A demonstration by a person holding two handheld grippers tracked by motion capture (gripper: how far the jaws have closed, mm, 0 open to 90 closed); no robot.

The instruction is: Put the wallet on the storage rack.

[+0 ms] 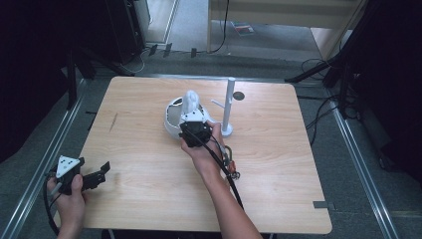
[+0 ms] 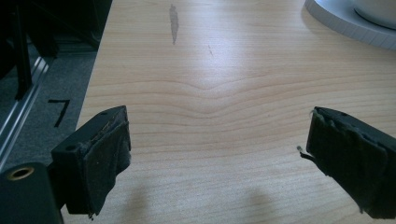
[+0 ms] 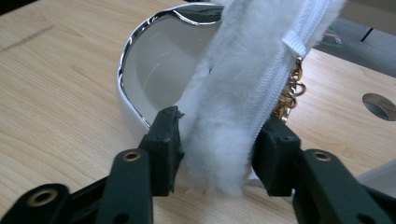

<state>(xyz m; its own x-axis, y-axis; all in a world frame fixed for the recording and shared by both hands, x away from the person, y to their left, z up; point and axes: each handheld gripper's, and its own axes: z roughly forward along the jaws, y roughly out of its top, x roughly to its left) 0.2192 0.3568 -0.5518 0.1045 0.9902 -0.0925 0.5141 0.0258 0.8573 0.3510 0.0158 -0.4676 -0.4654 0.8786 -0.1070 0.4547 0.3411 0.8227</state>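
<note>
Two tools: left tool [image 2: 219, 154] wide, nothing in it; right tool [image 3: 219, 149] around the pouch [image 3: 243, 102], maybe just touching.
Pouch: upright beside the bowl [image 3: 140, 79].
Next: squeeze, lift to the stand [image 1: 229, 107].

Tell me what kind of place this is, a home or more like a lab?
Most likely a lab or recording studio rather than a home. A bare wooden table stands between metal floor rails, loose cables trail over the grey floor, and dark equipment stands surround it.
</note>
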